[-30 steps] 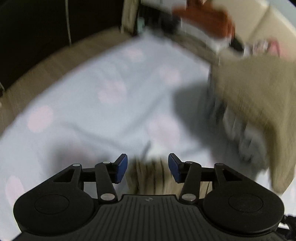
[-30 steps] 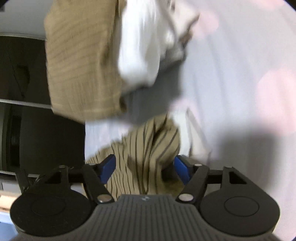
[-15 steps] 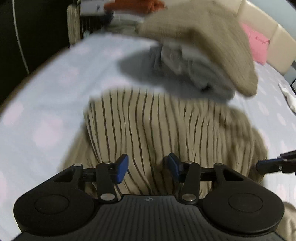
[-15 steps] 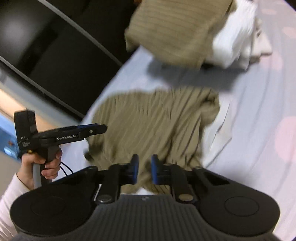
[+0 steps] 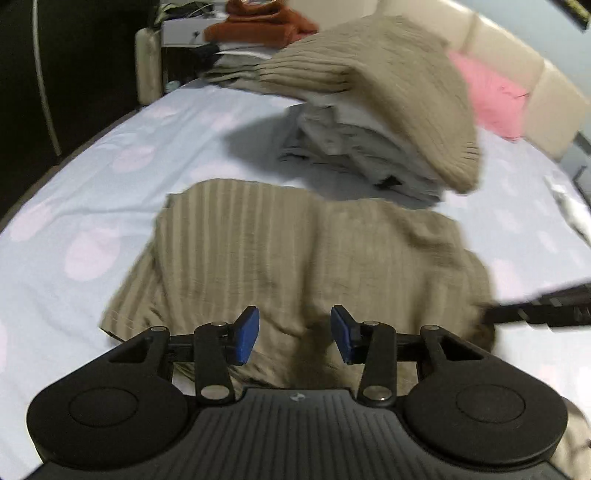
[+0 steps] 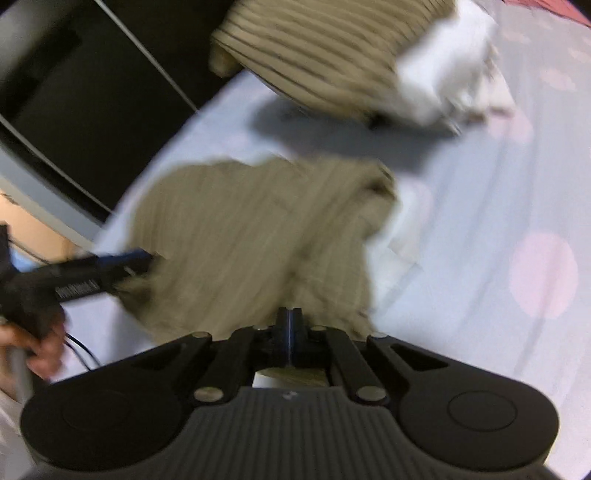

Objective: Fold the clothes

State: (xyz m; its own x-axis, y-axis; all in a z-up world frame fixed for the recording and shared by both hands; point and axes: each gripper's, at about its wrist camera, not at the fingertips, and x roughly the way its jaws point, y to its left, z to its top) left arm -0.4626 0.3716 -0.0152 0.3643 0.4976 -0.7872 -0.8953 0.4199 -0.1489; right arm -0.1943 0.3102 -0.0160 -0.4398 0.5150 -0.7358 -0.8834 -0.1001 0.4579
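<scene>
A khaki striped garment [image 5: 280, 251] lies rumpled on the pale bed sheet [image 5: 110, 177]. My left gripper [image 5: 294, 334] hovers over the garment's near edge. Its jaws are closing, with fabric below the gap and the blue pads not pressing on it. Seen from the right wrist, the left gripper [image 6: 147, 258] reaches the garment [image 6: 240, 229] at its left edge, held by a hand [image 6: 33, 343]. My right gripper [image 6: 290, 332] is shut, and the fabric runs up into its closed pads. In the left wrist view the right gripper [image 5: 495, 314] meets the garment's right edge.
A stack of folded clothes topped by a ribbed khaki sweater [image 5: 388, 85] sits just beyond the garment. A pink pillow [image 5: 487, 96] leans on the cream headboard [image 5: 546, 92]. A rust-coloured garment [image 5: 258, 22] lies on a nightstand. Dark wardrobe doors [image 6: 92, 92] border the bed.
The right jaws went from wide open around the striped fabric to fully closed on it. The left gripper swung from bare sheet to over the garment, and its jaws narrowed slightly.
</scene>
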